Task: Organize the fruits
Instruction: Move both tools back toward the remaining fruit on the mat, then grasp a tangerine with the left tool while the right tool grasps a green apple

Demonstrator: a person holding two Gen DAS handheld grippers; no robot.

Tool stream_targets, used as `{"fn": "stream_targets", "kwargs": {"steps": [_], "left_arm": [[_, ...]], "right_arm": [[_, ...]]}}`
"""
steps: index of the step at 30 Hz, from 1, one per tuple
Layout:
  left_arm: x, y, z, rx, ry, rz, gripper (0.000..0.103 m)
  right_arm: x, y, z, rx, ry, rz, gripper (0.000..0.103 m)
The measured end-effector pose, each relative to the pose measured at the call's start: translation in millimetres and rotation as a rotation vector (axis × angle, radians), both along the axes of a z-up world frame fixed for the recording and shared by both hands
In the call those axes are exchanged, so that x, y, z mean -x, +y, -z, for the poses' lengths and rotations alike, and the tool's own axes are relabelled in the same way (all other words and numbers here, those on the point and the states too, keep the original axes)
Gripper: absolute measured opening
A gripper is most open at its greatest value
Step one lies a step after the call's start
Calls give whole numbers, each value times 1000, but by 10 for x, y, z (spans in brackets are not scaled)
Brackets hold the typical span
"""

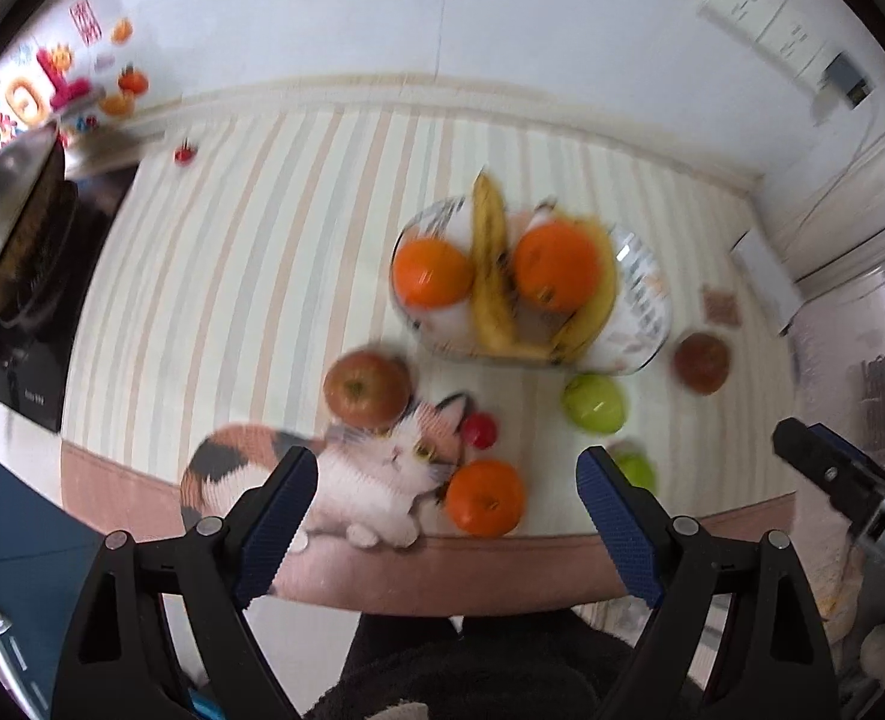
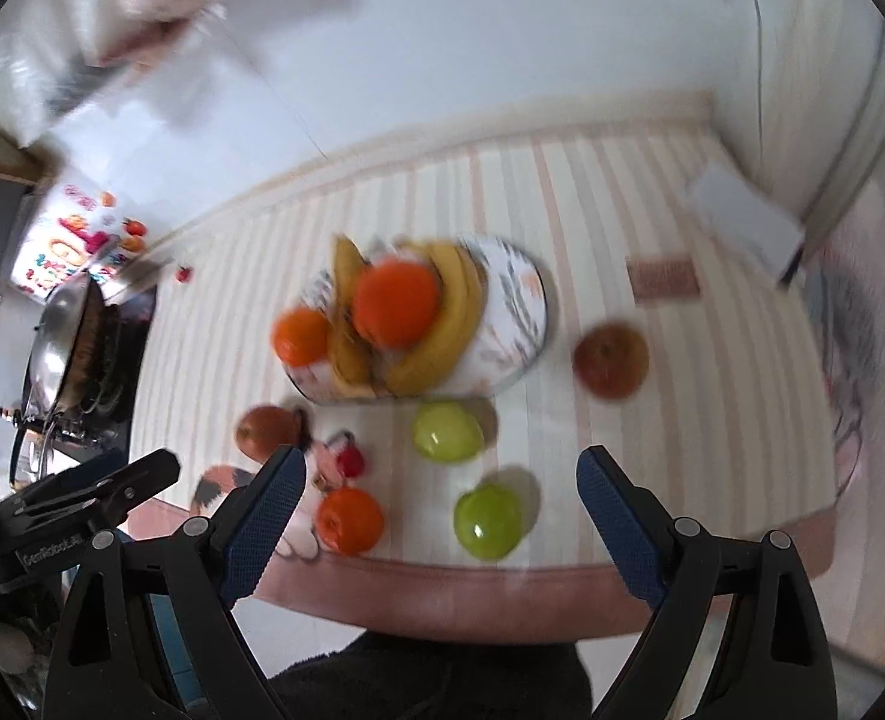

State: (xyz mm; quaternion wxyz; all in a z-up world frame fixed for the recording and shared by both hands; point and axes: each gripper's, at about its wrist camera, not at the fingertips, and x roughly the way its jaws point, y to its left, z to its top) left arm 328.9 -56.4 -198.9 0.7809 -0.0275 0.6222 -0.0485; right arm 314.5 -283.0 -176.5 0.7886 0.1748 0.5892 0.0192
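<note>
Fruits still loose on the striped worktop; both claws empty, jaws spread wide, hanging above the near edge and pointing steeply down.

Left gripper (image 1: pixel 447 525): nearest thing is the orange (image 1: pixel 485 497), sitting in line between its fingers but below them, no contact, just inside the near edge. Beside it a small red fruit (image 1: pixel 480 429), then a red apple (image 1: pixel 367 386) further in, toward the left. All three crowd a cat-shaped mat (image 1: pixel 346 468).

Right gripper (image 2: pixel 441 525): nearest is a green apple (image 2: pixel 488 521) between its fingers' line, close to the near edge; second green apple (image 2: pixel 447 431) right behind it, just short of the plate (image 2: pixel 526 306). Another red apple (image 2: pixel 611 360) lies well off to the right.

Plate sits mid-worktop, already carrying two oranges and bananas (image 2: pixel 442 324), long axis running roughly away from the claws.

Judgement: the plate lies straight ahead of both claws, so each pick is a short drop, then a push forward. Left takes the orange, right the green apple. Round, glossy fruit; likely to roll if nudged off-centre. Frames are motion-blurred, fine detail unclear.
</note>
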Motion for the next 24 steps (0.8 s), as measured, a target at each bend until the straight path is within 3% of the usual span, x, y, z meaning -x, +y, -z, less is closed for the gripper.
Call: {"fn": "stream_targets", "kwargs": {"steps": [3,7,12,16,20,24], "left_arm": [[22,3,325,-8,69,-2,88],[33,-79,778,36,186,11,88],[-5,-321,1263,73,290,49,88],[-46,-499,1511,48,323,80,80],[-43,-613,1662,-1,324,109,63],[-9,-593,1660,16,304,97,62]], "right_arm": [[36,-121,418,-47,82,45,94],[75,-209,919,-81,173,83,94],[95,-169,1365,-127,246,80,91],[71,-92,1608,-143,275,76,86],[14,3,1754,-149,290,66,81],[-38,106,1857,-144,302,34,72]]}}
